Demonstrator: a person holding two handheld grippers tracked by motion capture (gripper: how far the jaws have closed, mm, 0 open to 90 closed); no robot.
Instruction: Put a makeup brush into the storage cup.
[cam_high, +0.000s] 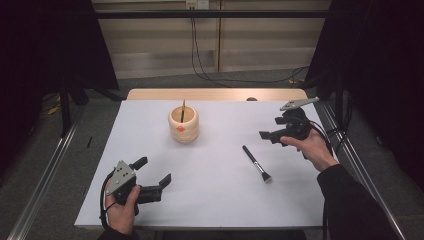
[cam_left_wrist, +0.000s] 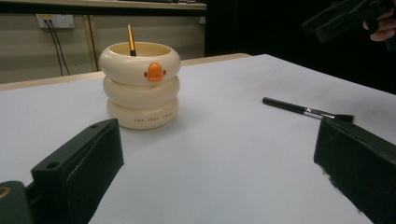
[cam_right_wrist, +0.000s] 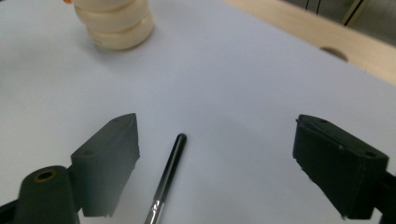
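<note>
A cream ringed holder (cam_high: 184, 125) (cam_left_wrist: 140, 88) (cam_right_wrist: 114, 23) with an orange duck bill stands at the table's far middle. An orange-handled stick (cam_high: 183, 111) (cam_left_wrist: 131, 40) leans inside it. A black makeup brush (cam_high: 256, 163) (cam_left_wrist: 299, 108) (cam_right_wrist: 168, 177) lies flat right of centre, bristles toward the front edge. My right gripper (cam_high: 270, 127) (cam_right_wrist: 215, 158) is held open just above the table, right of the brush, with the handle end low between its jaws and untouched; it also appears far off (cam_left_wrist: 336, 18). My left gripper (cam_high: 155, 170) (cam_left_wrist: 219, 158) rests open and empty at the front left.
A white sheet (cam_high: 215, 200) covers the table, and a strip of bare wood (cam_high: 215, 94) with a small hole (cam_right_wrist: 334, 52) runs along the far edge. Metal rails (cam_high: 350, 155) flank both sides. Cables (cam_high: 200, 55) trail over the floor beyond.
</note>
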